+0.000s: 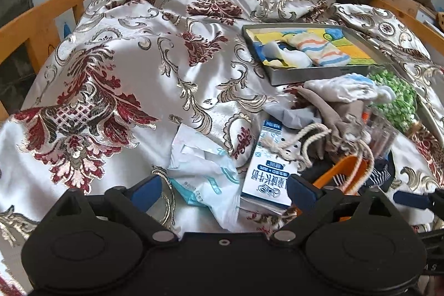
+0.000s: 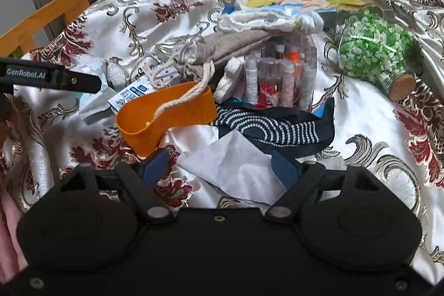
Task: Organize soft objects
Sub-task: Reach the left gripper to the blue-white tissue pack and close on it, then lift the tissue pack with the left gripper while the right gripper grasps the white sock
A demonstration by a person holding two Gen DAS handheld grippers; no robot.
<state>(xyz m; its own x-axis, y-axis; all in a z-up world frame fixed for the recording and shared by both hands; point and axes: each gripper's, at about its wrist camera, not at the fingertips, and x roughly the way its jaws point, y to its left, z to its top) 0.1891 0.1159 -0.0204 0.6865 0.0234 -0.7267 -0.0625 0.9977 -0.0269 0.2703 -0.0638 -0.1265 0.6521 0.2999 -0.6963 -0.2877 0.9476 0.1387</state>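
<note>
The right gripper [image 2: 219, 165] is seen with its jaws parted and nothing pinched; a white tissue [image 2: 233, 165] lies between them, untouched as far as can be told, with the dark sock [image 2: 280, 129] just beyond. The left gripper [image 1: 224, 190] is likewise released, its jaws wide over a crumpled wrapper [image 1: 199, 171] and the foot of a milk carton [image 1: 266, 171]. The step in hand is judged to be a reach for 1 soft item from the heap. It would be done well if the right jaws were carried past the tissue and closed on a single fold of the sock, clear of the orange band [image 2: 166, 113] and the rope [image 2: 194, 90] draped over it, so that nothing is dragged along; the spool case [image 2: 280, 76] resting on the sock's far edge may tip. The sock is dark blue with rows of white grip dots, lying flat and limp on the satin bedspread [image 2: 360, 124]. 2 pale socks [image 1: 305, 52] already lie in the grey tray [image 1: 305, 74] behind the heap, well apart from it; the sock is probably meant to go there.
</note>
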